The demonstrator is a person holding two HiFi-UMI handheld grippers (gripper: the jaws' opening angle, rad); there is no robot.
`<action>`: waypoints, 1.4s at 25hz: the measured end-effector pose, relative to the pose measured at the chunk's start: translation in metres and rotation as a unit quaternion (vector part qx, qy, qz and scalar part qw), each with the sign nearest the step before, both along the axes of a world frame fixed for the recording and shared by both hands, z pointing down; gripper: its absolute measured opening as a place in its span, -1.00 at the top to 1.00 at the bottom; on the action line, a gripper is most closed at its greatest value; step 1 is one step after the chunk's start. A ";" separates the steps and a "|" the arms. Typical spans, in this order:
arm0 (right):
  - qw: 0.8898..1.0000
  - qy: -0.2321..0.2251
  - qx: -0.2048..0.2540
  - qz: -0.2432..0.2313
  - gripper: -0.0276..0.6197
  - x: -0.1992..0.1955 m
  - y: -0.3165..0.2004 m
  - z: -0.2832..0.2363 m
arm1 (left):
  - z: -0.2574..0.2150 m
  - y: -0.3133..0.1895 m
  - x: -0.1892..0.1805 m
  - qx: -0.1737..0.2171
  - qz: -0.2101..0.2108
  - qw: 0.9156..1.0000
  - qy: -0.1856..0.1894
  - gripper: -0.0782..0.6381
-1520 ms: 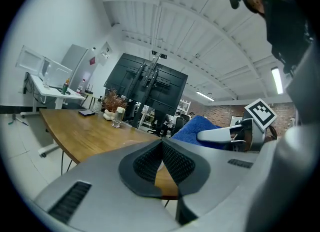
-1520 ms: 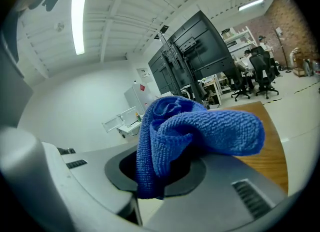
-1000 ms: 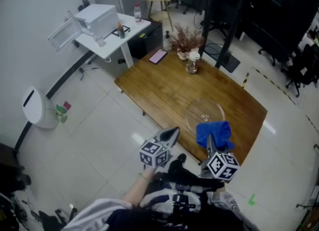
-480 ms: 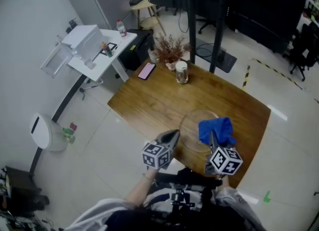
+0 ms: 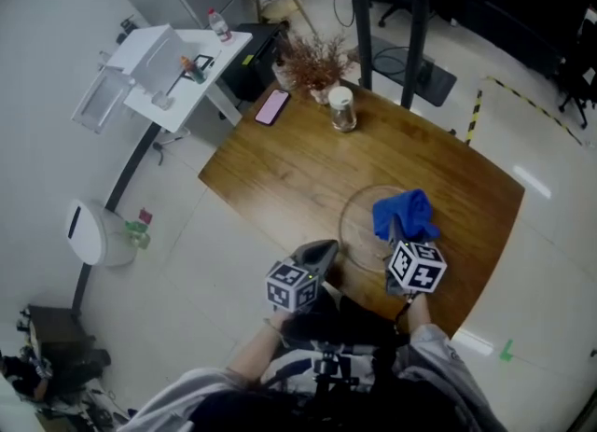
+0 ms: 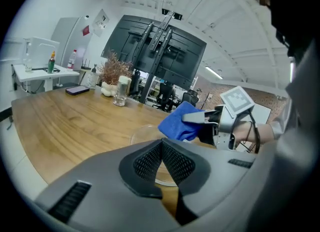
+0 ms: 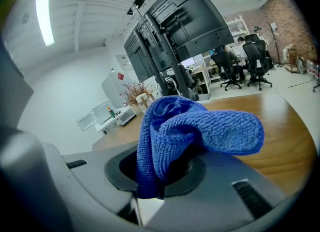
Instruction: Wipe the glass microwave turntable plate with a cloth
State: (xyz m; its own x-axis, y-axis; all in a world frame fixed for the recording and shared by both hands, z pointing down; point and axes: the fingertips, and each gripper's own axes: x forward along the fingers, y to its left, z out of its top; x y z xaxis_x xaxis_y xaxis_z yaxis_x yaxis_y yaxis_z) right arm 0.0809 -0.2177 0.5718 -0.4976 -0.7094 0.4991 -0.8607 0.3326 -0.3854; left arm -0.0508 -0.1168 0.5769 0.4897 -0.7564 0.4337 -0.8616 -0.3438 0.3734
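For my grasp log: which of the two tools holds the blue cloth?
The right tool, shut on the blue microfibre cloth; the left tool is shut and empty.

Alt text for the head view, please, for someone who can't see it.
Seen from above, the right gripper holds a blue cloth over a clear glass plate on a wooden table. The left gripper, empty, hovers at the table's near edge.
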 end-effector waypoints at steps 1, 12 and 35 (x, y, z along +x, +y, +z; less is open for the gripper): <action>1.000 0.012 0.003 -0.005 0.67 -0.006 -0.009 0.005 | 0.003 0.000 -0.001 -0.005 0.000 1.000 0.003 0.78; 0.995 0.082 -0.040 0.044 0.67 -0.017 -0.055 0.055 | 0.023 -0.019 -0.009 -0.033 0.055 0.998 0.009 0.78; 0.992 0.062 -0.019 0.109 0.67 0.010 -0.020 0.006 | 0.079 -0.064 -0.026 -0.085 0.124 0.989 0.001 0.78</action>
